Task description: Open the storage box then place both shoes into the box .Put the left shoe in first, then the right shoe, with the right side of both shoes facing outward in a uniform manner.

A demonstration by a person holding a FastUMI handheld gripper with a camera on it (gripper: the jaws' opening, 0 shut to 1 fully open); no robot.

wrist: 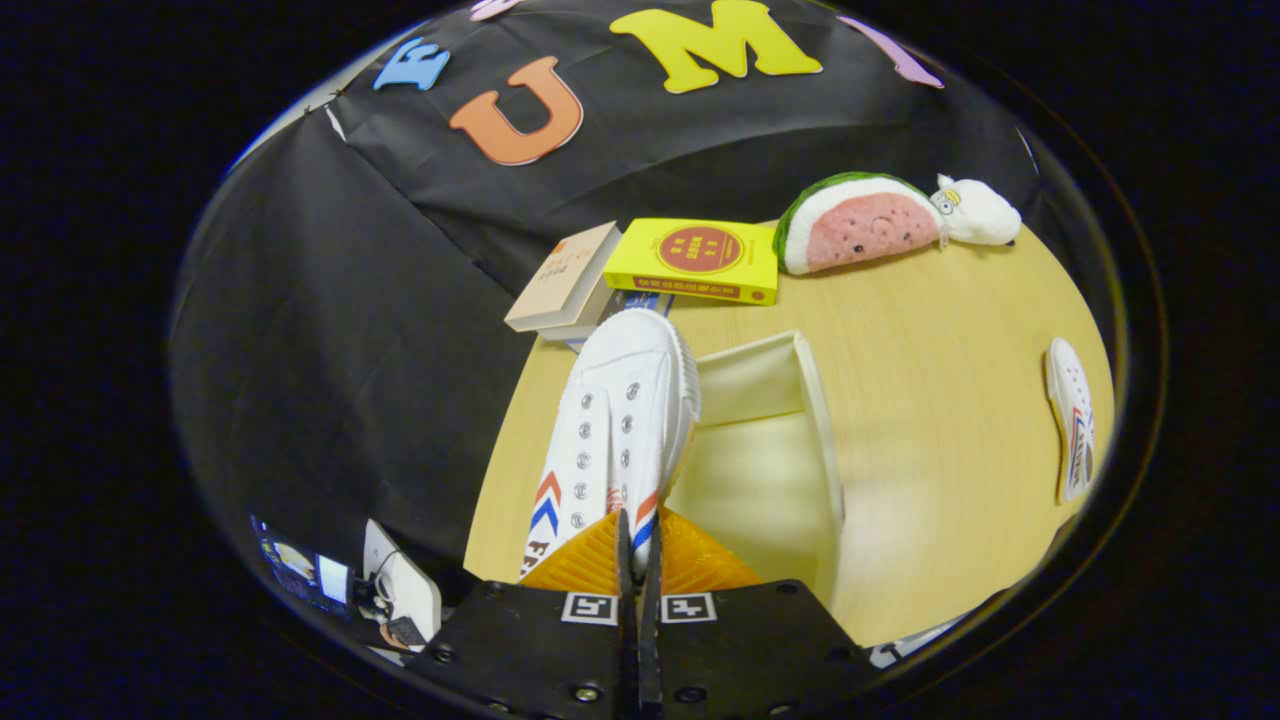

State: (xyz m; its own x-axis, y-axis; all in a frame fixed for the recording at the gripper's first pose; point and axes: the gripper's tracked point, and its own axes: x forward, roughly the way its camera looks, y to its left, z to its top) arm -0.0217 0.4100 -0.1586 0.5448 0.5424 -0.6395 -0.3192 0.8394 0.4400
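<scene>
The jaws of the hand-held gripper (pixel 637 560) are pressed nearly together on the collar of a white canvas shoe (pixel 615 425), one finger on each side of the thin fabric, holding the shoe so that it stretches away from the fingers with its rubber toe cap farthest off. The shoe's lace eyelets and the red and blue chevron stripes on its side face the camera. It hangs above the near left edge of an open cream storage box (pixel 770 450), which sits on the pale wooden counter (pixel 930 400) just ahead and to the right of the fingers; the box's inside is bare where it can be seen. The second white shoe (pixel 1072 420), bearing the same stripes, lies on the counter well apart to the right of the box. Beyond the held shoe's toe rest a beige book (pixel 562 280) and a yellow book (pixel 695 260), stacked with others near the counter's far edge. Just right of them lie a watermelon-slice plush toy (pixel 860 225) and, touching its end, a small white plush animal (pixel 978 212).
</scene>
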